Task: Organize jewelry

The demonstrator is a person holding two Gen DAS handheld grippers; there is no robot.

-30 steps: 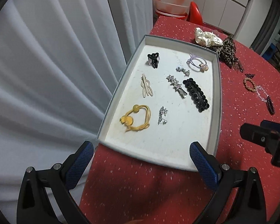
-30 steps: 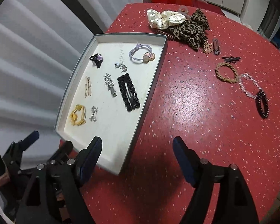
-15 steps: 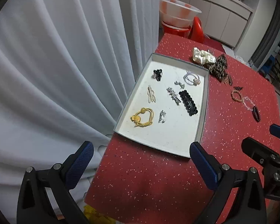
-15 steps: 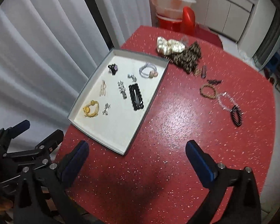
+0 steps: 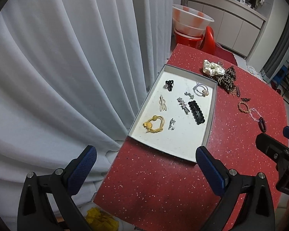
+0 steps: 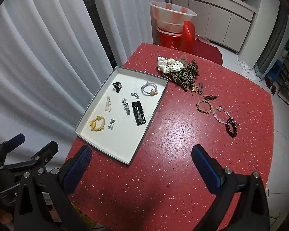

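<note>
A grey tray [image 5: 210, 127] [image 6: 154, 113] with a white floor lies on the red table. It holds several pieces: a yellow hair tie [image 5: 154, 124] [image 6: 97, 123], a black beaded clip [image 5: 196, 112] [image 6: 138, 112], a silver star clip [image 5: 183, 105], a lilac hair tie [image 5: 200, 89] [image 6: 149, 89] and a small black clip [image 5: 169, 85]. Scrunchies [image 6: 175, 67] and three bracelets [image 6: 204, 105] lie on the table to the tray's right. My left gripper [image 5: 145, 166] and right gripper [image 6: 141, 162] are open and empty, held high above the table's near edge.
White curtains [image 5: 67, 67] hang close along the table's left side. A striped plastic basin [image 6: 171, 17] on a red stool and a red chair [image 6: 188, 36] stand beyond the far edge. Cabinets [image 6: 221, 23] line the back wall. The right gripper shows at the left view's right edge [image 5: 275, 152].
Both grippers have pulled back and up from the tray, so the whole table now shows. Nothing on the table or in the tray has moved.
</note>
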